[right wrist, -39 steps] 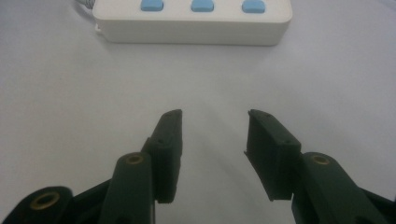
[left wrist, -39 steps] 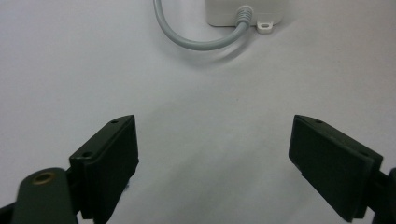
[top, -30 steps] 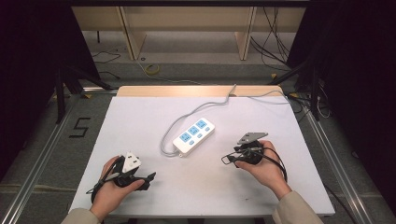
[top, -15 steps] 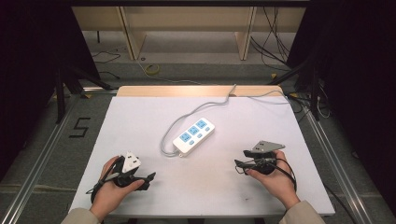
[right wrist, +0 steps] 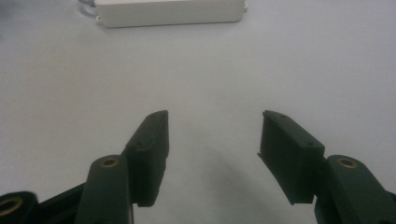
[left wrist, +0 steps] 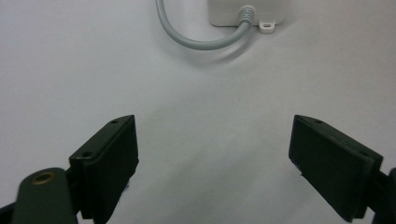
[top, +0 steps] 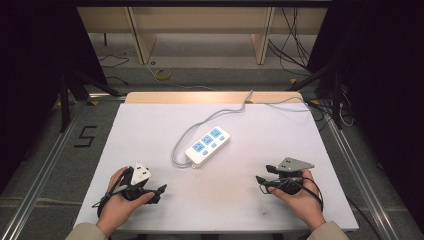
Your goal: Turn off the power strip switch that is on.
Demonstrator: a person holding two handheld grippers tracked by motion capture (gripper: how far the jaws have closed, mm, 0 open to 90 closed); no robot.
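Left gripper (top: 159,190) lower left, jaws wide, empty. Right gripper (top: 260,181) lower right, jaws just opened, nothing between. White three-socket plastic power strip (top: 207,146) at frame centre, untouched.

I work at a white rectangular table (top: 150,125) with a pale wooden strip (top: 200,97) along its far edge, flanked by silver metal rails (top: 45,165). Beyond it, light wooden shelf legs (top: 141,35) stand on a grey floor (top: 200,55) strewn with black cables (top: 292,35). Black curtains (top: 35,60) close in both sides; a black "5" (top: 86,136) marks the floor.
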